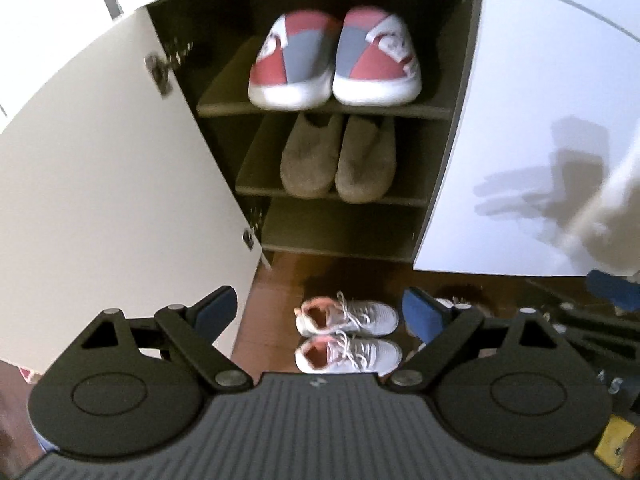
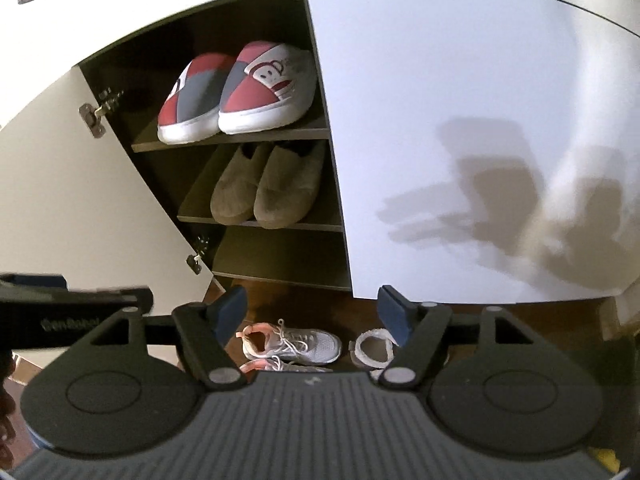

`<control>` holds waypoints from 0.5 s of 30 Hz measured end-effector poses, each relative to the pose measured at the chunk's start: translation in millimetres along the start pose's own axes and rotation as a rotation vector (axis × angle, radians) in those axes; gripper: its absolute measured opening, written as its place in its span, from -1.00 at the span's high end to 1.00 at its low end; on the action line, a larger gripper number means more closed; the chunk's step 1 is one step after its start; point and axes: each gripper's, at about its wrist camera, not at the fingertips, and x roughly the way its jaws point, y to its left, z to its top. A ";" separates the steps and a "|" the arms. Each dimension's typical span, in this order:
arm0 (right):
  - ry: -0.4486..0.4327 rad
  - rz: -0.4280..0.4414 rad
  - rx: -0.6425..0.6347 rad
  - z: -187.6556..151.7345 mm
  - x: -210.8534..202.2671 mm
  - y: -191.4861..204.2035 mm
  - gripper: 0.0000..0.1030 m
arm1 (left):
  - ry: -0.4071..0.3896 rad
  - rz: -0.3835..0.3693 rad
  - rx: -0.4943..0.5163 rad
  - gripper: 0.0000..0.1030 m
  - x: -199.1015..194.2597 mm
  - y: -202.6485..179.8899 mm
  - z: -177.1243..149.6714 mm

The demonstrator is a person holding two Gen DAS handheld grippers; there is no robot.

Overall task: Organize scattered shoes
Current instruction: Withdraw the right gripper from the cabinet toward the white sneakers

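An open shoe cabinet (image 1: pixel 460 80) (image 2: pixel 340 208) holds red, grey and white slippers (image 1: pixel 334 60) (image 2: pixel 236 88) on its top shelf and grey-brown slippers (image 1: pixel 338 158) (image 2: pixel 266 186) on the middle shelf. The bottom shelf (image 1: pixel 344 232) (image 2: pixel 280 256) is bare. A pair of white sneakers with pink lining (image 1: pixel 348 336) (image 2: pixel 292 346) lies on the dark wood floor below. My left gripper (image 1: pixel 320 312) hangs open above the sneakers, holding nothing. My right gripper (image 2: pixel 312 312) is open too, with nothing between its fingers.
The cabinet's white door (image 1: pixel 120 180) (image 2: pixel 80 200) stands swung open on the left. A closed white door (image 1: pixel 540 120) (image 2: pixel 460 140) is on the right. A white-rimmed shoe (image 2: pixel 372 348) lies beside the sneakers. A white sleeve (image 1: pixel 616 216) shows at the right edge.
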 end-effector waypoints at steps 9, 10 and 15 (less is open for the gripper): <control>-0.037 -0.057 0.069 -22.8 -34.9 21.4 -0.38 | -0.007 -0.041 0.003 -0.78 -36.5 17.3 -14.6; -0.046 -0.060 0.076 -24.5 -40.6 23.0 -0.38 | -0.010 -0.046 0.002 -0.78 -40.9 19.6 -15.7; -0.113 -0.073 0.093 -24.8 -73.9 33.4 -0.41 | -0.045 -0.039 -0.003 -0.79 -66.4 33.3 -18.0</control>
